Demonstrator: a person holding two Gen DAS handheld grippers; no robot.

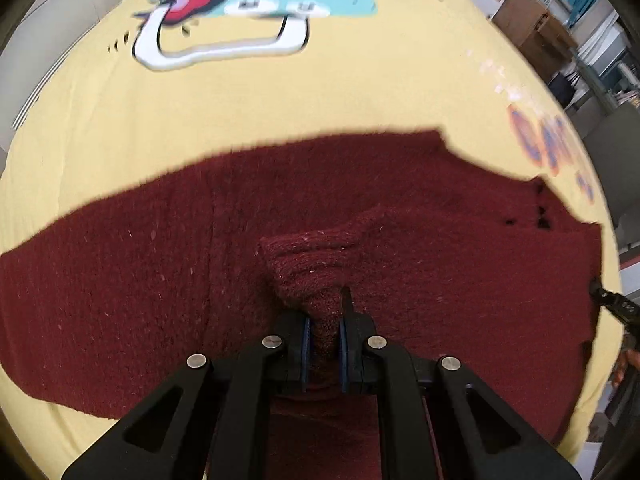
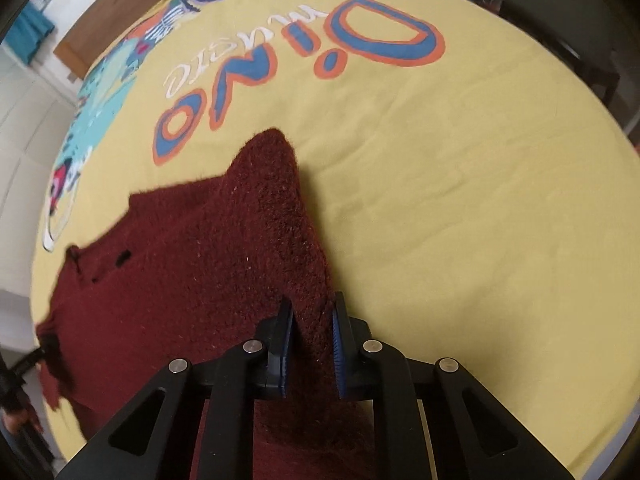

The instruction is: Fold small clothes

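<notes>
A dark red knitted garment [image 1: 440, 220] lies spread on a yellow printed cloth [image 1: 280, 96]. My left gripper [image 1: 324, 316] points steeply down and is shut on a bunched-up fold of the knit, which rises in a small ridge just ahead of the fingers. In the right wrist view the same garment [image 2: 200, 240] stretches away to the left, with one pointed corner towards the "Dino" lettering. My right gripper [image 2: 313, 304] is shut on the garment's right-hand edge, its blue pads [image 2: 285, 340] pressing the fabric from both sides.
The yellow cloth [image 2: 460, 200] covers the whole work surface and carries dinosaur prints and lettering. Brown cabinets and shelves [image 1: 532, 28] stand beyond its far right edge. A dark chair [image 2: 580, 60] and pale floor tiles [image 2: 20, 120] lie past the cloth.
</notes>
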